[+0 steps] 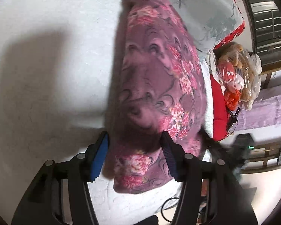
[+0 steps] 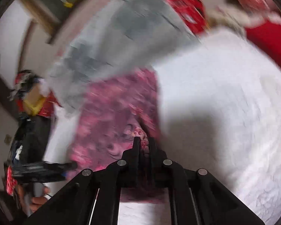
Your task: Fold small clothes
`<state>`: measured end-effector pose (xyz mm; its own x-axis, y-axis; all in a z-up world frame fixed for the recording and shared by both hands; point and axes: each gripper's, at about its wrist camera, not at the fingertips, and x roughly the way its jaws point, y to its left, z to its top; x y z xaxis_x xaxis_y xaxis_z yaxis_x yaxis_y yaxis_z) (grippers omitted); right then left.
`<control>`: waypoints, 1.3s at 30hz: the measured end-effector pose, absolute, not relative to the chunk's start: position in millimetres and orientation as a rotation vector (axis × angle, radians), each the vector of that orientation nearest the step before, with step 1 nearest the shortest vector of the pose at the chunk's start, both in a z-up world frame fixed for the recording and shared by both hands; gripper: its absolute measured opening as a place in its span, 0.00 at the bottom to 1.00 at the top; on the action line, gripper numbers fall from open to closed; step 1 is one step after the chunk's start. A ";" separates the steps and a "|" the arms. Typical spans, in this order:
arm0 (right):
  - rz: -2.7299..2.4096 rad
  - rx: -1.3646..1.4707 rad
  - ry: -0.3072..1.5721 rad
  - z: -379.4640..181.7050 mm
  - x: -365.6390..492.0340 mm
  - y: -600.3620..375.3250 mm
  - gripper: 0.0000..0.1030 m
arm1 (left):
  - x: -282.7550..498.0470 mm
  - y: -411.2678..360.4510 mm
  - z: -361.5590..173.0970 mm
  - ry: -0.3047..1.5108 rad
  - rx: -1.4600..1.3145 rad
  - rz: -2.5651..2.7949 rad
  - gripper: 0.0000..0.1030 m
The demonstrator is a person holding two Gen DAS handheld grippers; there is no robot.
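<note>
Right now the purple floral garment (image 1: 155, 86) lies on the white bed cover (image 1: 46, 56), running from the top centre of the left wrist view down to the bottom centre. The left gripper (image 1: 134, 155) has its jaws spread wide, one blue pad (image 1: 100, 157) on either side of the cloth's lower end, gripping nothing. A pale grey-blue floral quilt (image 1: 202, 13) with red lining sits at the upper right of that frame, and a plastic bag of soft toys (image 1: 239, 75) is at mid right.

The right wrist view is heavily blurred. Its right gripper (image 2: 143, 146) appears closed tight on a fold of the purple floral garment (image 2: 110, 116), pinched low in the centre of the frame. The left gripper (image 2: 46, 168) shows at the lower left, beside the cloth's edge, with the white bed cover (image 2: 224, 93) filling the right half.
</note>
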<state>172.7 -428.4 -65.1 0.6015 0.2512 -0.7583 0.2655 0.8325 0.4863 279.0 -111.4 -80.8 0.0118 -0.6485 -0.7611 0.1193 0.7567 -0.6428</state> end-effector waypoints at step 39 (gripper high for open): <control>0.045 0.310 0.954 -37.2 305.8 -380.4 0.38 | 375.5 -186.2 -65.2 1.210 -0.160 -0.419 0.65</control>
